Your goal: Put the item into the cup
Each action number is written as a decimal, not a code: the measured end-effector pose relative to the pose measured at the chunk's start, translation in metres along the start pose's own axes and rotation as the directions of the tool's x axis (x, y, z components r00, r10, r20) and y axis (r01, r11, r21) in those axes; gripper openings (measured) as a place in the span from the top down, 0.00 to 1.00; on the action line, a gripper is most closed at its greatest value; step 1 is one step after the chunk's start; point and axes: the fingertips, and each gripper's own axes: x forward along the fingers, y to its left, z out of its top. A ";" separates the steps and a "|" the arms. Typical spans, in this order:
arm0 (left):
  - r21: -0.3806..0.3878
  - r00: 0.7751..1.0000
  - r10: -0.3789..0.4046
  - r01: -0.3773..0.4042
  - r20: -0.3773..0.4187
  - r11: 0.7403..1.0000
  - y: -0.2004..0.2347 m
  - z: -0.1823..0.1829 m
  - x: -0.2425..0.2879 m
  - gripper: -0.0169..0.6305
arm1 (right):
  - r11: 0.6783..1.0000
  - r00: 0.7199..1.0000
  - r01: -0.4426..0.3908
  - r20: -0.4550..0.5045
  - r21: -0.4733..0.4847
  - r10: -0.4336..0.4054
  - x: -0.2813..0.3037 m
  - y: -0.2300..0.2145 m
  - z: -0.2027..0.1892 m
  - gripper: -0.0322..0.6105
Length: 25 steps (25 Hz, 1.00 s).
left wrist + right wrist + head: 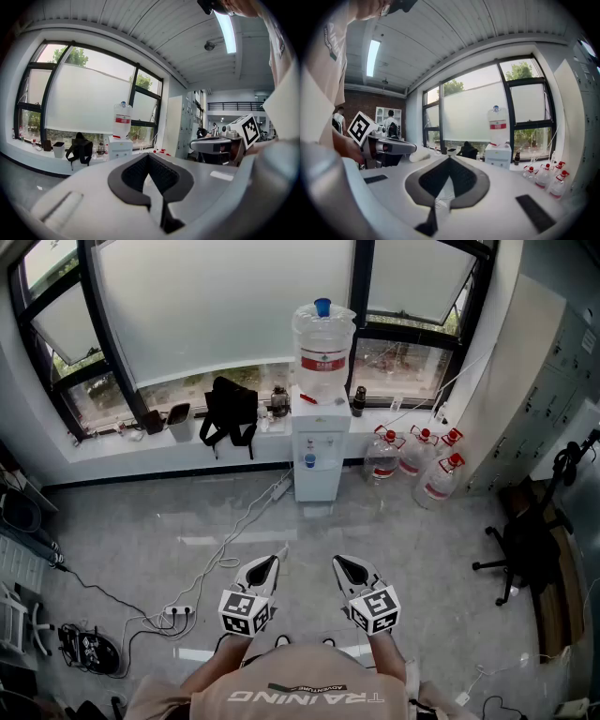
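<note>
left tool (272, 561), right tool (340, 562) closed, empty, above grey floor (427, 554); water dispenser (319, 451) ahead

Pale grey polished floor (422, 559) across the middle of the frame. Along the top, dark-framed windows (225, 296) with white blinds. Below them, at centre, a water dispenser (321, 442), spare bottles (412, 460) just right. At right edge, grey lockers (562, 381), black office chair (520, 554).

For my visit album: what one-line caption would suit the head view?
A person holds the left gripper and right gripper, jaws shut and empty, facing a water dispenser by the window.
</note>
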 end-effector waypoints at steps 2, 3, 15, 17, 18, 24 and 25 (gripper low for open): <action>-0.005 1.000 0.006 -0.005 0.005 1.000 0.000 0.000 -0.003 0.96 | 1.000 1.000 0.005 -0.010 -0.001 -0.005 -0.005 0.000 -0.003 0.93; -0.007 1.000 0.008 -0.008 0.008 1.000 0.001 0.000 -0.003 0.96 | 1.000 1.000 0.009 -0.014 -0.003 -0.009 -0.006 0.000 -0.005 0.93; -0.015 0.999 -0.044 0.043 -0.027 0.999 0.013 -0.012 0.010 0.96 | 0.999 0.999 0.048 -0.014 -0.007 -0.049 -0.003 0.008 -0.009 0.93; -0.015 0.998 -0.057 0.056 -0.035 0.998 0.018 -0.014 0.016 0.96 | 0.999 0.999 0.046 -0.027 -0.015 -0.046 0.004 0.009 -0.009 0.93; -0.015 0.997 -0.062 0.061 -0.039 0.998 0.022 -0.014 0.018 0.96 | 0.999 0.998 0.047 -0.034 -0.016 -0.047 0.009 0.009 -0.010 0.93; -0.010 0.995 -0.085 0.085 -0.043 0.996 0.054 -0.013 0.019 0.96 | 0.996 0.994 0.091 -0.055 -0.012 -0.092 0.039 0.014 -0.009 0.93; -0.007 0.995 -0.089 0.089 -0.044 0.996 0.061 -0.014 0.021 0.96 | 0.996 0.994 0.093 -0.063 -0.012 -0.094 0.044 0.016 -0.011 0.93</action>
